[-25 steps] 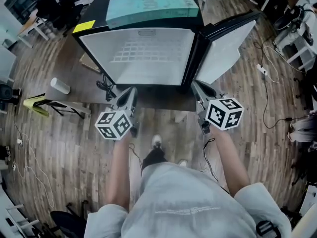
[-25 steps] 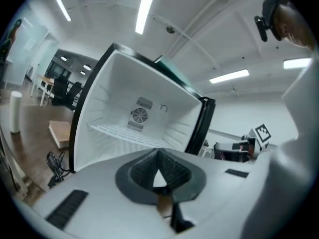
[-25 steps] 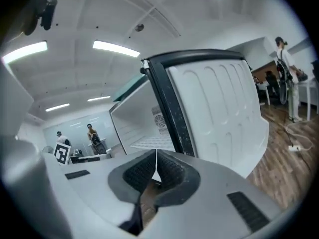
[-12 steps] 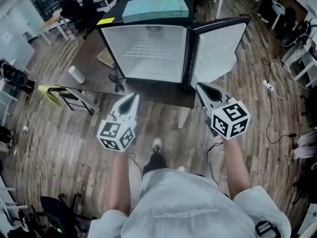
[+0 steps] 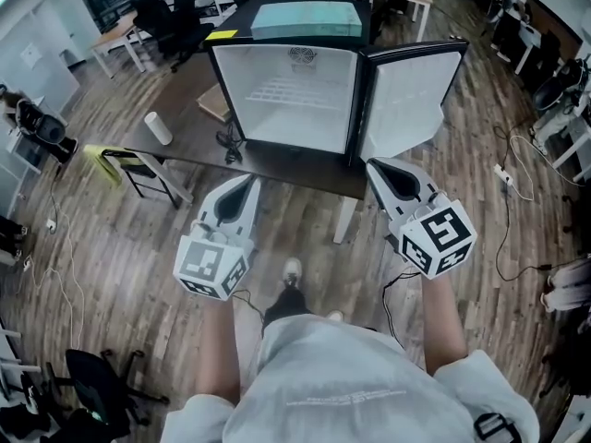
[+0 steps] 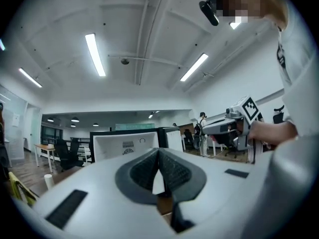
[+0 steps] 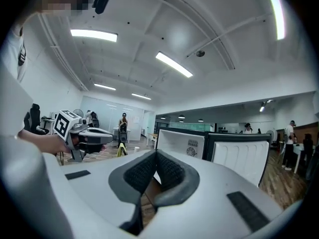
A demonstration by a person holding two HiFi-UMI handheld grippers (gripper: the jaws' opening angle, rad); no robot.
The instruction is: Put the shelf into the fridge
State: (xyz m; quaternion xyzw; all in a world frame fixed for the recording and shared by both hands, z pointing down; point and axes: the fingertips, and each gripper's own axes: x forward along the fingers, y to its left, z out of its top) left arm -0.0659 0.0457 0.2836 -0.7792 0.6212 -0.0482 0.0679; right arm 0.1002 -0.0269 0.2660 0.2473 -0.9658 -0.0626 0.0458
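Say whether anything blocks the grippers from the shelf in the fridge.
Nothing visible: the door is swung open, the shelf lies inside the fridge, and the left gripper and right gripper face it over the table edge.

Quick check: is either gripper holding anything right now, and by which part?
Nothing is held. The left gripper and the right gripper both have their jaws closed together with nothing between them.

L gripper [image 5: 250,180], R gripper [image 5: 372,163]: higher.
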